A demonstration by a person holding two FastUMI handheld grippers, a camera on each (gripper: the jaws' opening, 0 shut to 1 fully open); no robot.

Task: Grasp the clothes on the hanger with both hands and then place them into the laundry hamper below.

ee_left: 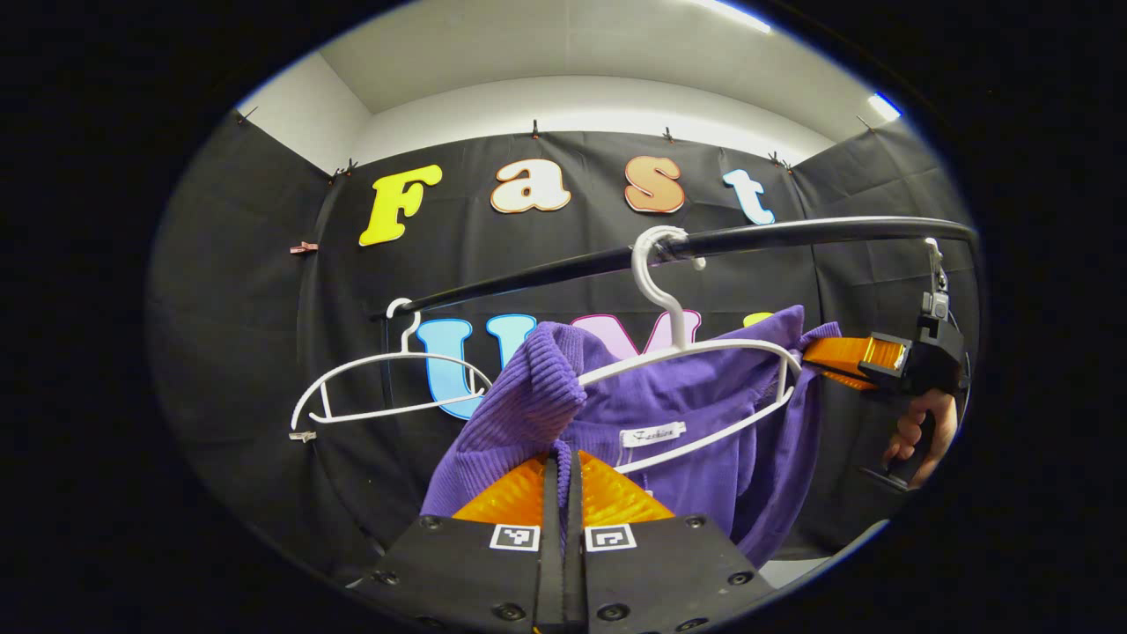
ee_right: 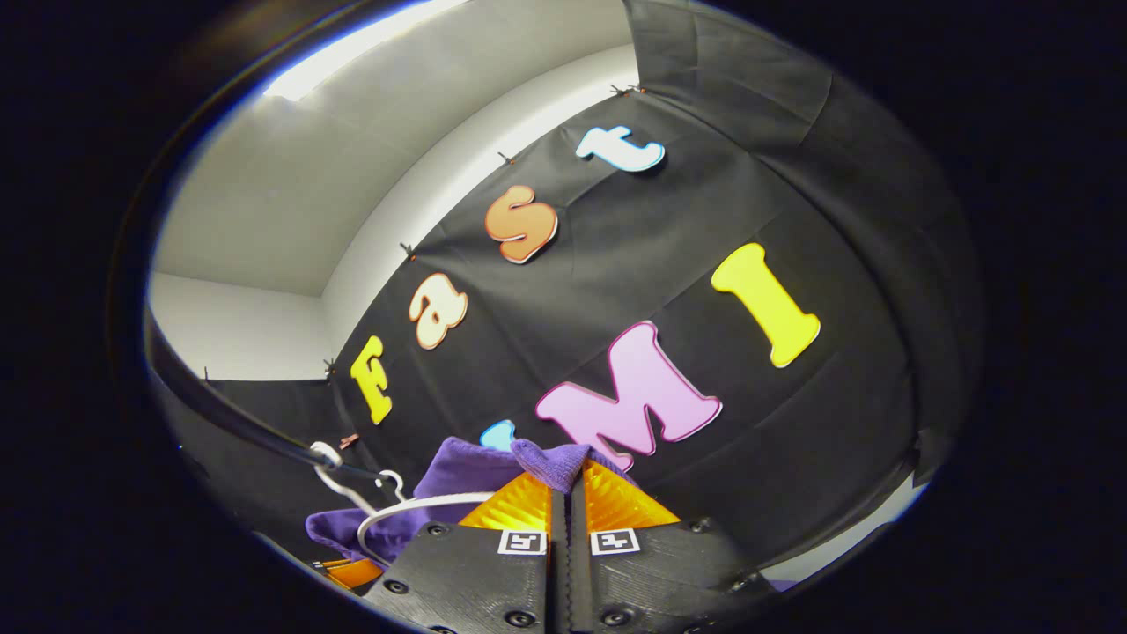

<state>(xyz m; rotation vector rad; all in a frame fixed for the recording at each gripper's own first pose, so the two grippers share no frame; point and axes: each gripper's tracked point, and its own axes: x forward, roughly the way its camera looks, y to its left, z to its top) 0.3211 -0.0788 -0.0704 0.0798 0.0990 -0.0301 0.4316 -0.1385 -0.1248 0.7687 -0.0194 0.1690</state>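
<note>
A black cloth wall is closing off the booth under a white ceiling, and a black horizontal rail (ee_left: 546, 269) is running across in front of it. A purple ribbed knit garment (ee_left: 696, 423) is hanging on a white plastic hanger (ee_left: 696, 352) hooked over that rail; an empty white plastic hanger (ee_left: 387, 387) is hanging farther along the rail. In the left gripper view, the left gripper (ee_left: 562, 467) is pinching one shoulder of the garment, below the rail, its fingers nearly together with a fold of fabric between them. At the garment's other shoulder, the right gripper (ee_left: 814, 357) is biting into the cloth, with a hand (ee_left: 924, 431) holding its grip. In the right gripper view, the right gripper (ee_right: 568, 480) is clamping a purple fold, fingers closed narrowly.
</note>
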